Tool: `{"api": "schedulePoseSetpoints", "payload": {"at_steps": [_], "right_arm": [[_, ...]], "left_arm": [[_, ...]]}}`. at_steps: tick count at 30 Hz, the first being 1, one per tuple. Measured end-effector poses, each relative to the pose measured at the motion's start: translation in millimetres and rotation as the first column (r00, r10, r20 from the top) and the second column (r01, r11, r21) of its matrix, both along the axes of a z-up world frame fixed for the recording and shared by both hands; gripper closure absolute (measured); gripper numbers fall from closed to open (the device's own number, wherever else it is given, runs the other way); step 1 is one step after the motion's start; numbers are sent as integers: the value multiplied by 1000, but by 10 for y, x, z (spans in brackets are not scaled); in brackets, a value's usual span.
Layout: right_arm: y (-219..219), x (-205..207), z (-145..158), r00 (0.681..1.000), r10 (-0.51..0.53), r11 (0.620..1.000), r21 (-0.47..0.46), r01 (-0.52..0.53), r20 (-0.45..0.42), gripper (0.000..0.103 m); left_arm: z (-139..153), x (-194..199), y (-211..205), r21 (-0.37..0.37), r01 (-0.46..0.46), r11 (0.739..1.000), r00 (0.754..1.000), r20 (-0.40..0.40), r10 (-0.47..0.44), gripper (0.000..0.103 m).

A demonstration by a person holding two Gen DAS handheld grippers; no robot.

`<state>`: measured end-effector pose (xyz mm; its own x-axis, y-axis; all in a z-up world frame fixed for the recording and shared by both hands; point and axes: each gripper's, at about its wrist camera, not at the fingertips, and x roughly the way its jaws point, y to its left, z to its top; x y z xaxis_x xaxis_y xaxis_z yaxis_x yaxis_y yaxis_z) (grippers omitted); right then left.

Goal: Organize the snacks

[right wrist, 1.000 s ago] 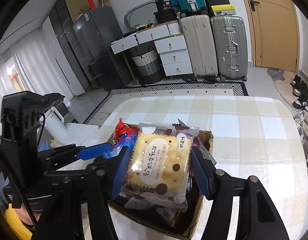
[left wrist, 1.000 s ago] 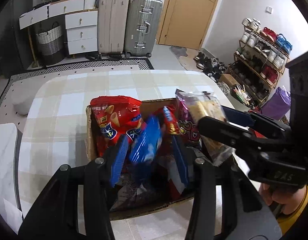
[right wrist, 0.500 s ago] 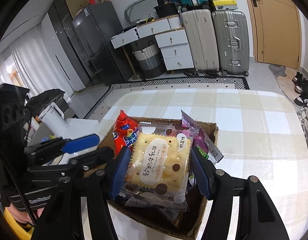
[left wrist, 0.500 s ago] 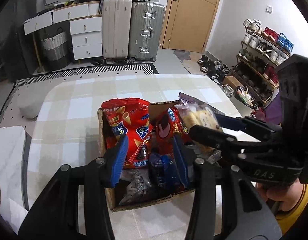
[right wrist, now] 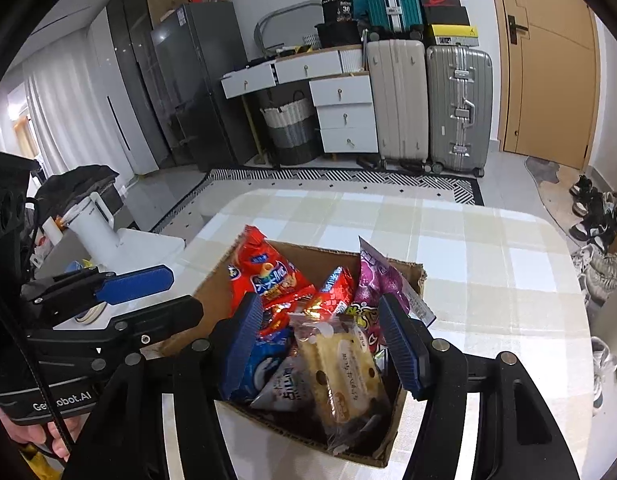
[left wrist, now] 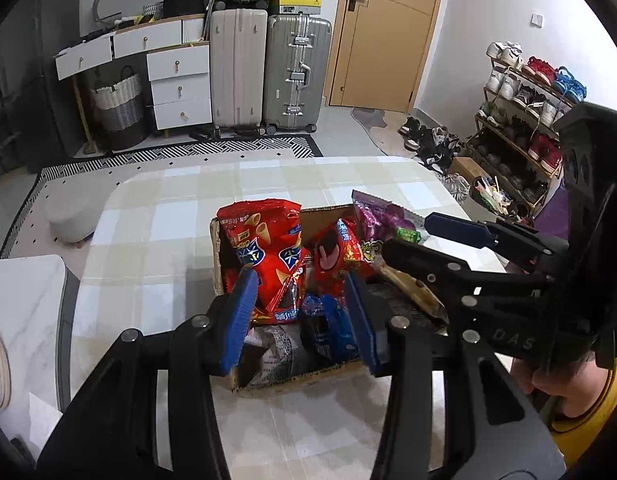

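A cardboard box (left wrist: 300,378) (right wrist: 212,284) on the checked table holds several snack packs: a red chips bag (left wrist: 264,248) (right wrist: 264,272), a purple pack (left wrist: 378,216) (right wrist: 376,284), a small red pack (left wrist: 332,252), a blue pack (left wrist: 326,322) (right wrist: 260,364). A yellow cracker pack (right wrist: 340,372) (left wrist: 412,290) lies in the box, loose between the right fingers. My left gripper (left wrist: 300,316) is open and empty above the box's near side. My right gripper (right wrist: 320,344) is open over the box; it also shows in the left wrist view (left wrist: 432,236).
The checked table (left wrist: 156,224) (right wrist: 488,264) extends beyond the box. A white side surface (left wrist: 16,300) with a white kettle (right wrist: 92,228) is at the left. Suitcases (left wrist: 268,72), drawers and a shoe rack (left wrist: 524,112) stand beyond the table.
The right gripper opened and let the cracker pack drop into the box. The left gripper let go of the blue pack, which now lies in the box, and pulled back a little.
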<state>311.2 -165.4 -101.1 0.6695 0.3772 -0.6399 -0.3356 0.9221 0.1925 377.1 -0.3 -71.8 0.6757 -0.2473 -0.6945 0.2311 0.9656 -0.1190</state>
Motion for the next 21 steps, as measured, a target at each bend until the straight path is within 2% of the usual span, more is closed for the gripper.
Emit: {"api": "schedulePoseSetpoints", "payload": {"at_steps": [9, 20, 21], "right_arm": [[-21, -321, 304, 998, 18, 1000, 23, -19, 56, 41], [-104, -981, 984, 978, 20, 1000, 13, -23, 207, 41], [-120, -1047, 1036, 976, 18, 1000, 15, -21, 218, 41]], "left_arm": [[338, -373, -39, 8, 3, 1000, 999, 44, -3, 61], [1139, -1129, -121, -3, 5, 1000, 987, 163, -4, 60], [1222, -1227, -122, 0, 5, 1000, 984, 177, -5, 57]]}}
